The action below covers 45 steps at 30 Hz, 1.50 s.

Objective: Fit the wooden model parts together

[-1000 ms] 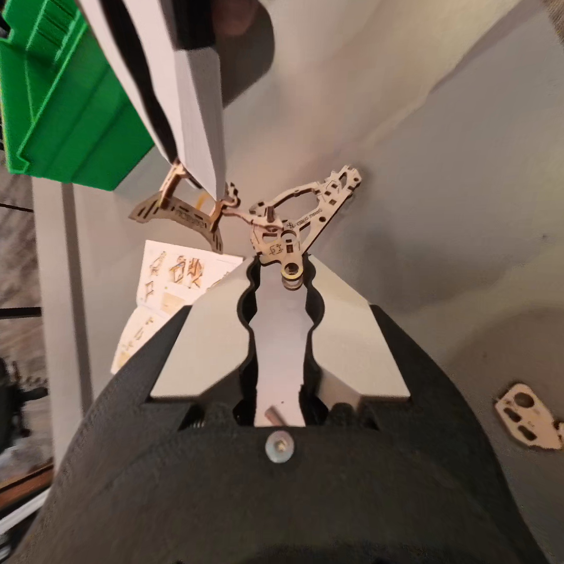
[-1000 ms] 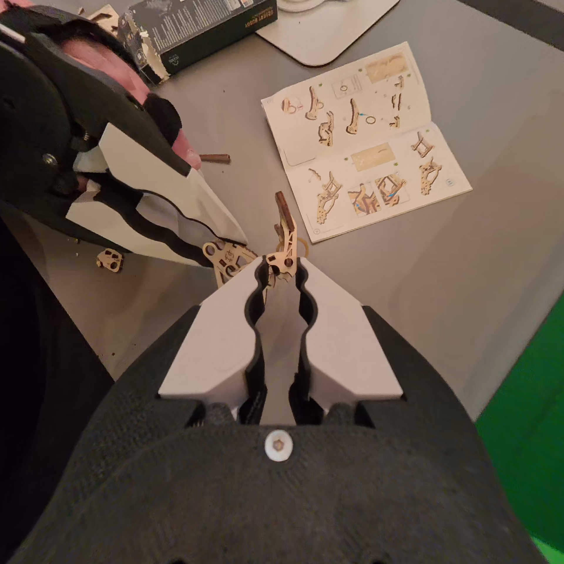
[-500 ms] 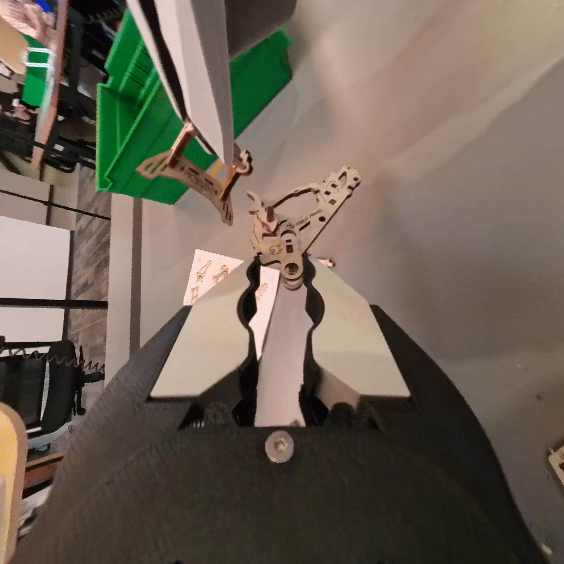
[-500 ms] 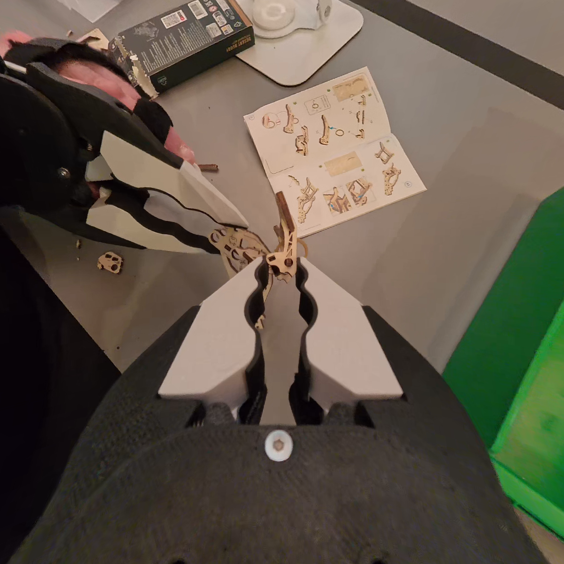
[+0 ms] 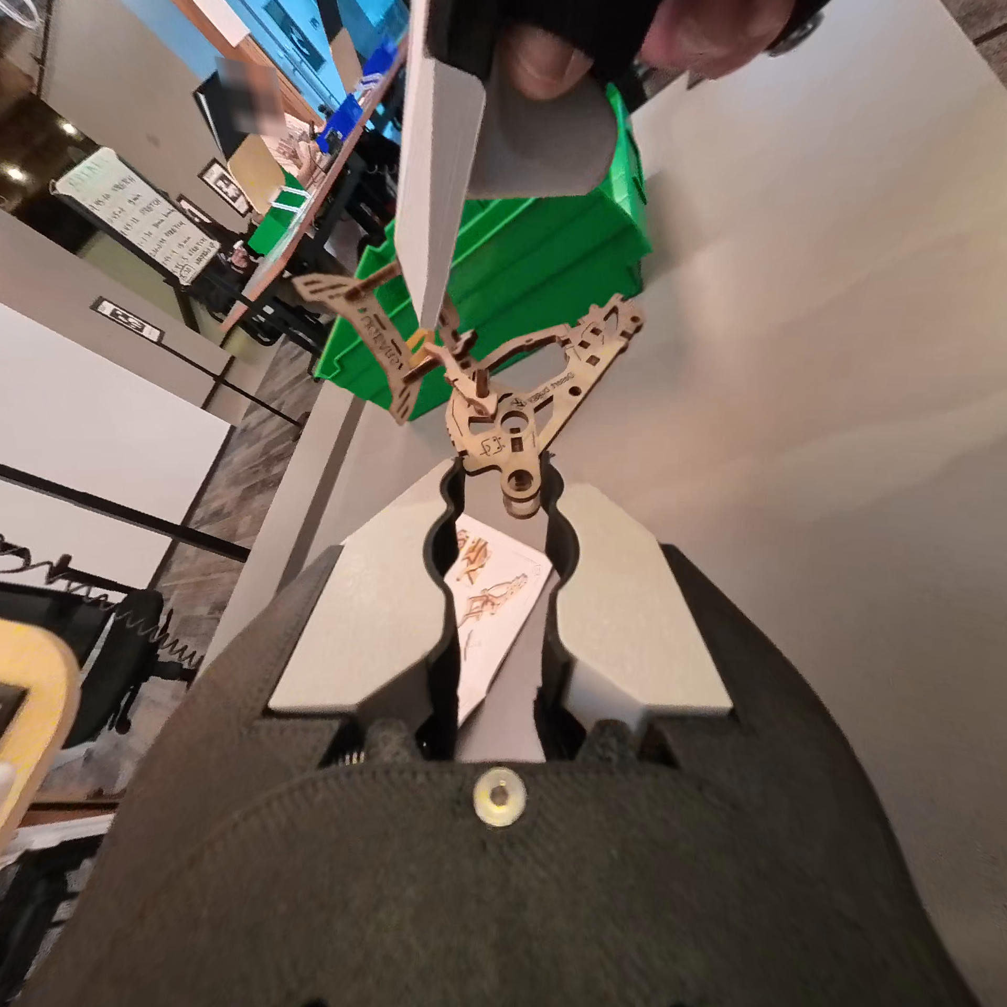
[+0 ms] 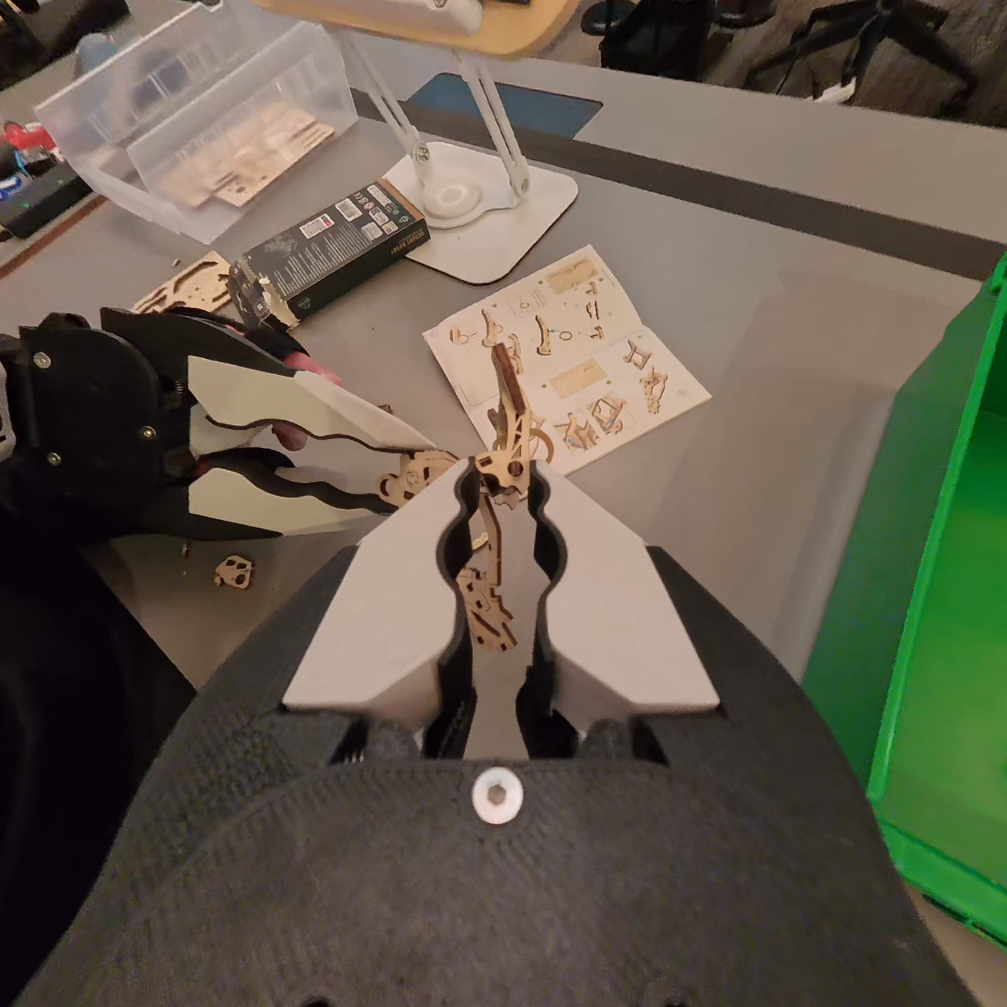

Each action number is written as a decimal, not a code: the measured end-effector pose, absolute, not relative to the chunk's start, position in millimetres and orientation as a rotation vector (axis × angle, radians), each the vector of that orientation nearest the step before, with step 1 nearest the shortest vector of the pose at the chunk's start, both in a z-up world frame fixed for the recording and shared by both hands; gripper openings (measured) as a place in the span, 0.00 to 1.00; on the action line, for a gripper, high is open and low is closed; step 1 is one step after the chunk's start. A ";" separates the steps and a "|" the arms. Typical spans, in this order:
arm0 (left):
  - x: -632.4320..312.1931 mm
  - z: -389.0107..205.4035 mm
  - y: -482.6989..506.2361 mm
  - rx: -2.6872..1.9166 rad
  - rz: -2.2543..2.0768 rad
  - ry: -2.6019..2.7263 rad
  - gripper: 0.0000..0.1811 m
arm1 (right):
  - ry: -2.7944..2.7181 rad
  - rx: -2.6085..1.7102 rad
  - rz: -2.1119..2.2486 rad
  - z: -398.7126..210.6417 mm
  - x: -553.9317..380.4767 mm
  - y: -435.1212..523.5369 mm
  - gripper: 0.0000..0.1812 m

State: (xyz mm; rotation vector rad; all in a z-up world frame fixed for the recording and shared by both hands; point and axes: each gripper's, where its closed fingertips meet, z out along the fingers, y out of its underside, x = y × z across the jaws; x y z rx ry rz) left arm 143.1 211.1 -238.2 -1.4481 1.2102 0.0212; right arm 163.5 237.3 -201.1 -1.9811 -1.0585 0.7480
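Note:
My left gripper (image 5: 504,479) is shut on the lower lobe of a flat wooden frame piece (image 5: 523,414) with cut-out holes, held in the air. The right gripper's fingers (image 5: 430,190) come down from above, shut on a curved wooden part (image 5: 370,343). The two parts touch at their ends, just below those fingertips. In the right wrist view my right gripper (image 6: 501,468) is shut on the curved part (image 6: 509,430), which stands edge-on. The left gripper (image 6: 305,463) reaches in from the left with the frame piece (image 6: 414,474), whose far end shows between my right fingers.
A green bin (image 6: 937,545) stands at the right, also seen in the left wrist view (image 5: 517,261). On the grey table lie an instruction sheet (image 6: 566,359), a dark box (image 6: 338,240), a white stand base (image 6: 490,218), a clear plastic container (image 6: 190,136) and a small loose wooden piece (image 6: 234,569). Left tips to right tips: about 5 cm.
Both grippers have risen higher above the table with their parts. The two parts were slightly apart half a second ago and now touch again.

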 end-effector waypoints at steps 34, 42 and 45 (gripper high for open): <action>119.7 -200.3 206.5 -1.366 0.013 1.084 0.14 | -1.543 -1.895 0.350 -150.6 123.2 225.5 0.08; 120.6 -199.8 205.0 -1.350 0.066 1.111 0.14 | -1.535 -1.958 0.413 -144.9 118.6 221.2 0.08; 120.9 -198.7 204.4 -1.344 0.081 1.115 0.14 | -1.564 -1.973 0.386 -144.4 118.7 220.2 0.08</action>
